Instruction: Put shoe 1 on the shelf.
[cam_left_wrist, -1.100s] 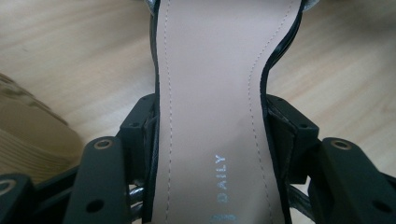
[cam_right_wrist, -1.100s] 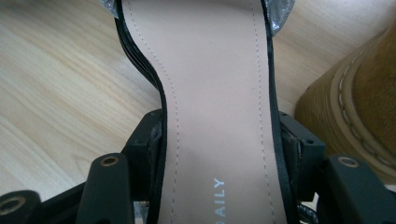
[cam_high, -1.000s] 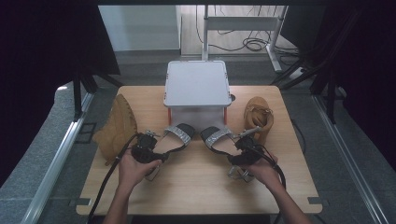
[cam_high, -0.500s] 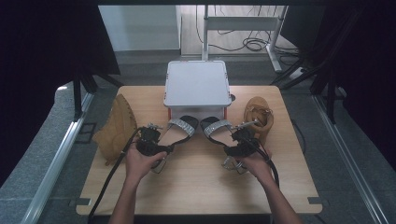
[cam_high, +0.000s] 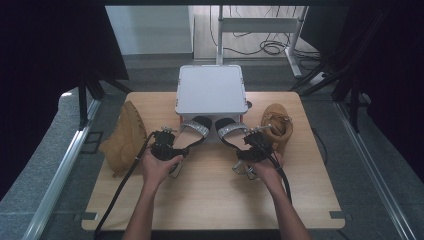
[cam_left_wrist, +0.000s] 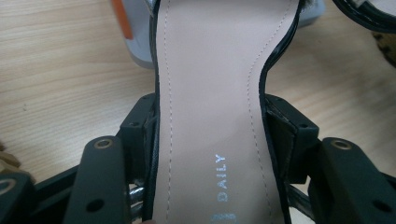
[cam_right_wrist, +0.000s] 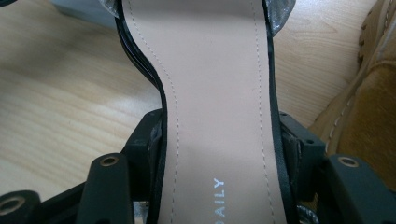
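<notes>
At the middle of the wooden table (cam_high: 210, 195), we held one black sandal in each gripper, toes pointed at the grey box (cam_high: 211, 90). The left gripper (cam_high: 167, 145) was clamped across the waist of the left sandal (cam_high: 192, 131), its jaws pressed against both edges of the beige insole in the left gripper view. The right gripper (cam_high: 252, 147) gripped the right sandal (cam_high: 230, 131) the same way. Both silver toe straps lay just in front of the box, and the pair sat close together, angled toward each other.

To do this step well, we judged the sandals should travel level and evenly, with the grip kept firm at the narrow waist so neither twisted. The tan boot (cam_high: 122, 137) lay well to the left, while the brown shoe (cam_high: 276, 125) sat just beside the right gripper, so that side wanted care not to nudge it.
</notes>
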